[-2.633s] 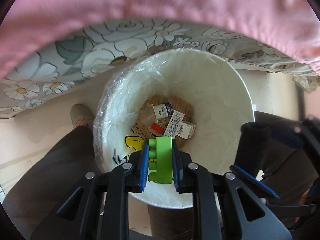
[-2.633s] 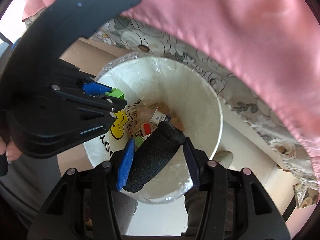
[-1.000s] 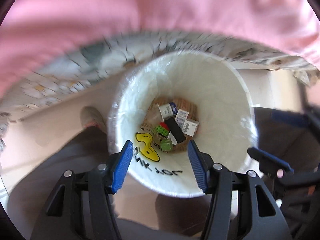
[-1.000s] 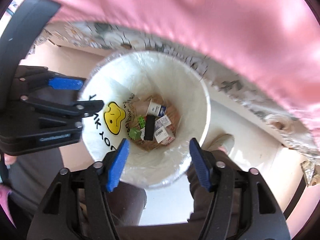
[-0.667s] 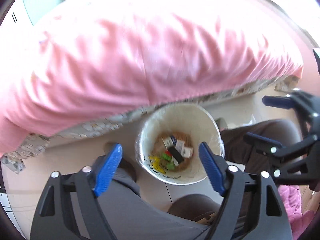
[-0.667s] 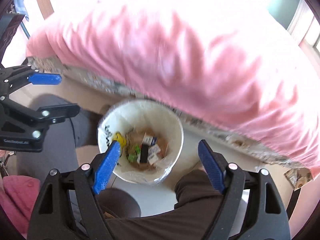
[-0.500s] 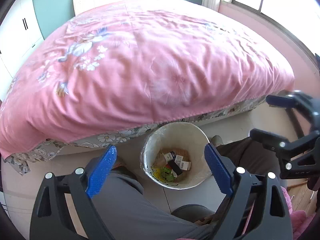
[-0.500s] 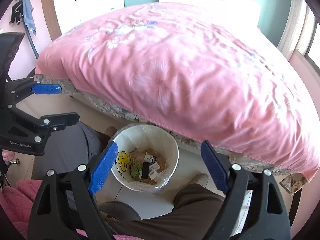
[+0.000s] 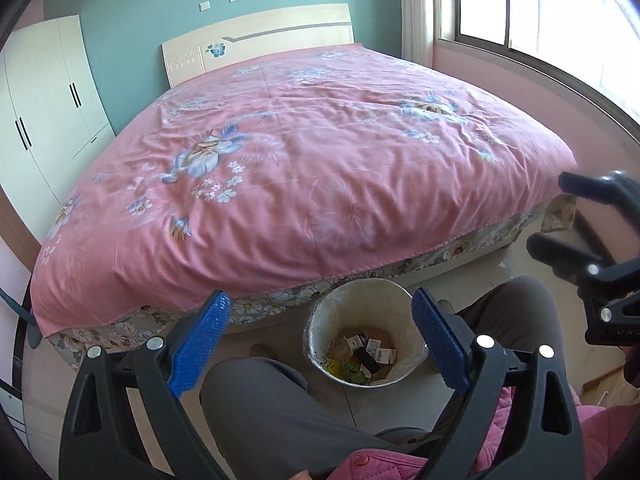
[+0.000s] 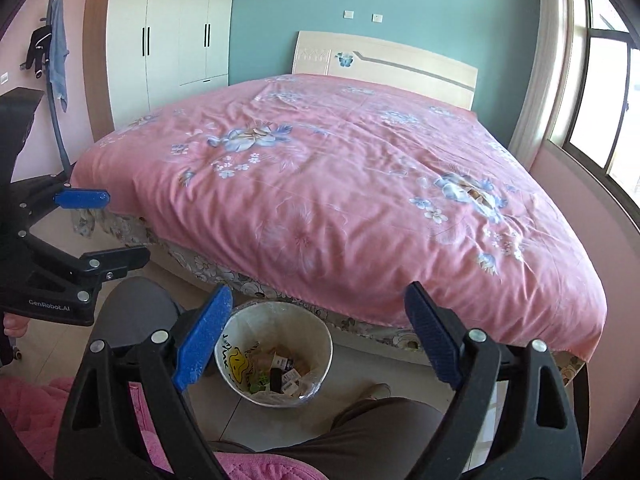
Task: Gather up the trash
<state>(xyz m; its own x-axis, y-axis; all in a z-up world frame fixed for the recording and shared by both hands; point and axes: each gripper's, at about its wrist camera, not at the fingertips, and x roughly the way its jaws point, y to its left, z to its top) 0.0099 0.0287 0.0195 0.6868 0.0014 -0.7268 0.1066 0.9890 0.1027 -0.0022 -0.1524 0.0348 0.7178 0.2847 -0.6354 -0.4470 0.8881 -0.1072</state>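
Observation:
A white trash bin (image 9: 320, 344) with a plastic liner stands on the floor between the person's knees, at the foot of the bed; it also shows in the right wrist view (image 10: 320, 340). Several bits of trash (image 9: 366, 356) lie in its bottom: small boxes, a black foam piece, green blocks. They also show in the right wrist view (image 10: 280, 376). My left gripper (image 9: 318, 344) is open and empty, high above the bin. My right gripper (image 10: 316, 338) is open and empty, also high above it. Each gripper shows in the other's view: the right one (image 9: 576, 220) and the left one (image 10: 100, 228).
A big bed with a pink flowered cover (image 9: 300, 168) fills the middle. A white wardrobe (image 10: 168, 40) stands at the back left and a window (image 9: 540, 12) on the right. The person's grey-trousered legs (image 9: 280, 412) flank the bin. Tiled floor (image 10: 352, 372) lies around it.
Both grippers let go: the green block and the black foam piece dropped into the bin. Both grippers then opened wide and rose well above the bin, so the whole bed came into view.

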